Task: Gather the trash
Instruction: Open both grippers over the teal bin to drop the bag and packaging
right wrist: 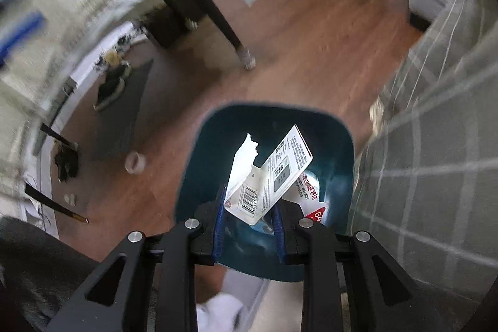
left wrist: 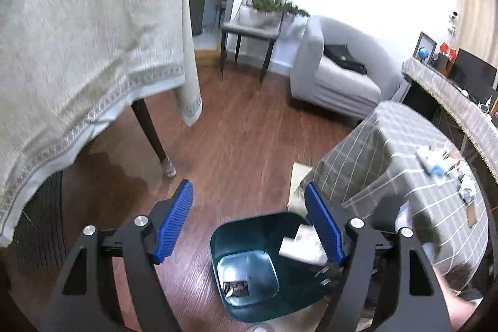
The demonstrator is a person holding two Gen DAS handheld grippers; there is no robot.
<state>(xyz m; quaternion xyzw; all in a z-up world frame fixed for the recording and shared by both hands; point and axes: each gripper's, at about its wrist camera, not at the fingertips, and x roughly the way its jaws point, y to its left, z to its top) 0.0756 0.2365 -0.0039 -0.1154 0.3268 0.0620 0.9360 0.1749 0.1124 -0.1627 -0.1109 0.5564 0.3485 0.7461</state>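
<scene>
Read little. Made out only the white digits "64" on a red patch of the torn packet (right wrist: 314, 209) held in the right tongs (right wrist: 249, 223) over the bin (right wrist: 218, 126). Saw a barcode, a QR code and fine print on its white flap, too small to read.

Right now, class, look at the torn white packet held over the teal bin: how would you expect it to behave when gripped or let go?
The torn white packet probably feels thin and floppy: it creases and folds where the right gripper pinches it. It looks light for its size, so it may flutter instead of dropping straight into the teal bin. Its glossy printed face could be slippery.
</scene>
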